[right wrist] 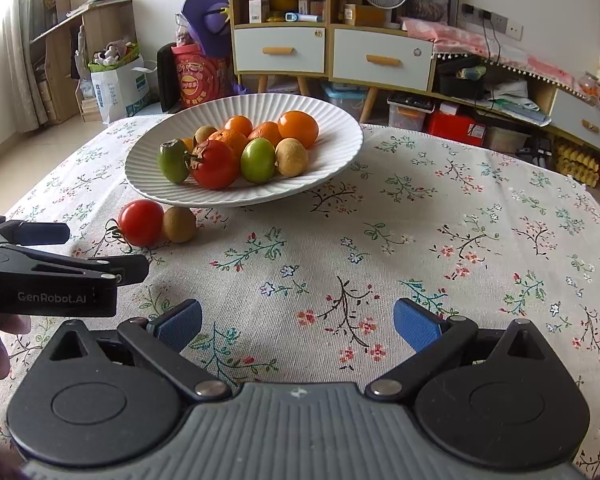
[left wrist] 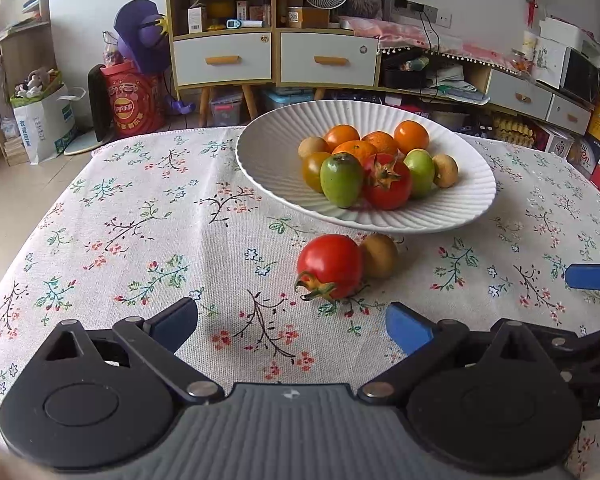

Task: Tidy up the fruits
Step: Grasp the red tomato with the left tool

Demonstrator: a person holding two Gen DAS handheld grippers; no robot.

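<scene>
Two fruits left outside the white plate (left wrist: pixel 260 152), both grippers empty with jaws spread wide.

In the left wrist view a red tomato (left wrist: pixel 330 266) and a brown fruit (left wrist: pixel 380 255), touching each other, lie on the floral tablecloth (left wrist: pixel 140 220) at about 12 o'clock of the left gripper (left wrist: pixel 292 324), just short of the plate's near rim. The right gripper (right wrist: pixel 296 322) hangs over bare cloth, the pair at its 10 o'clock. Both fruits are round, so a pinch off-centre could likely roll either away or nudge its neighbour; a low carry could knock the rim and disturb the piled fruit. The left gripper's side reads "GenRobot.AI"; the red bucket (left wrist: pixel 134 104) seems to carry a Lay's logo.
</scene>
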